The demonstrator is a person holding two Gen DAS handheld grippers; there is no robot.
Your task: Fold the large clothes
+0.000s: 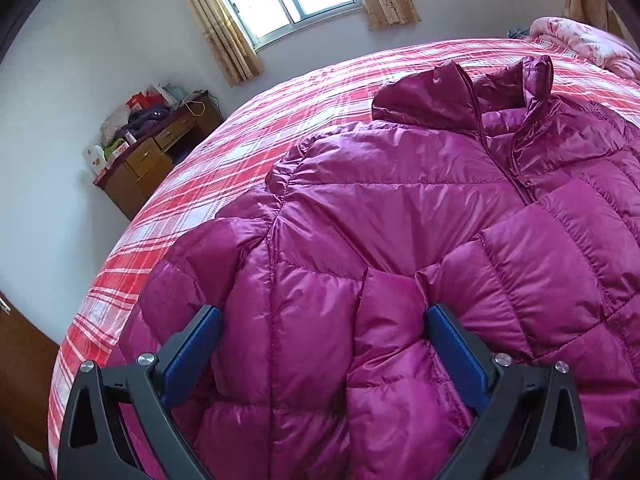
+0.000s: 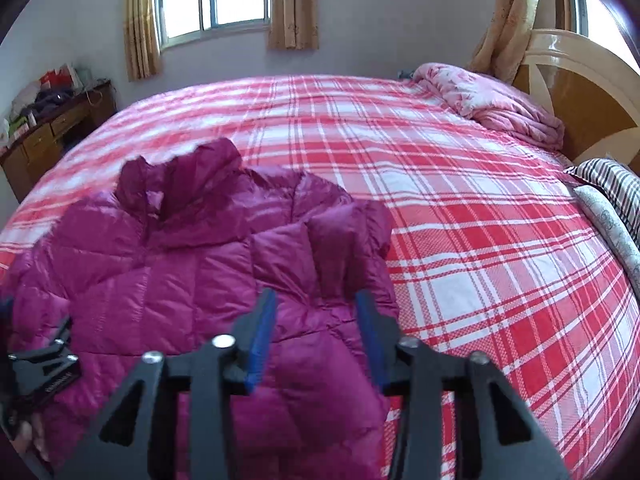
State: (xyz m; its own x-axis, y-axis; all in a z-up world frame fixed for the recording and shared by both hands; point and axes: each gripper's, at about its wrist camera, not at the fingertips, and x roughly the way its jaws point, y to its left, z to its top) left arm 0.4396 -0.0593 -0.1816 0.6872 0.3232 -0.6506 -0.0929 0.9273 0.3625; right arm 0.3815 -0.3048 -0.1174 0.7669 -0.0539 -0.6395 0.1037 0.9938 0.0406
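Jacket (image 1: 400, 208) spread flat on plaid bed (image 2: 440, 184), sleeves folded in. Left gripper (image 1: 324, 320) spread wide over it, right gripper (image 2: 316, 304) parted, pinching nothing.

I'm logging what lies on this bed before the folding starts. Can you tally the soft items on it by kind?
Puffer jacket, magenta, spread on the plaid bedsheet: 1
Pink floral quilt, bunched near the headboard: 1
Pillows at the right edge, one striped, one pale patterned: 2
Total: 4
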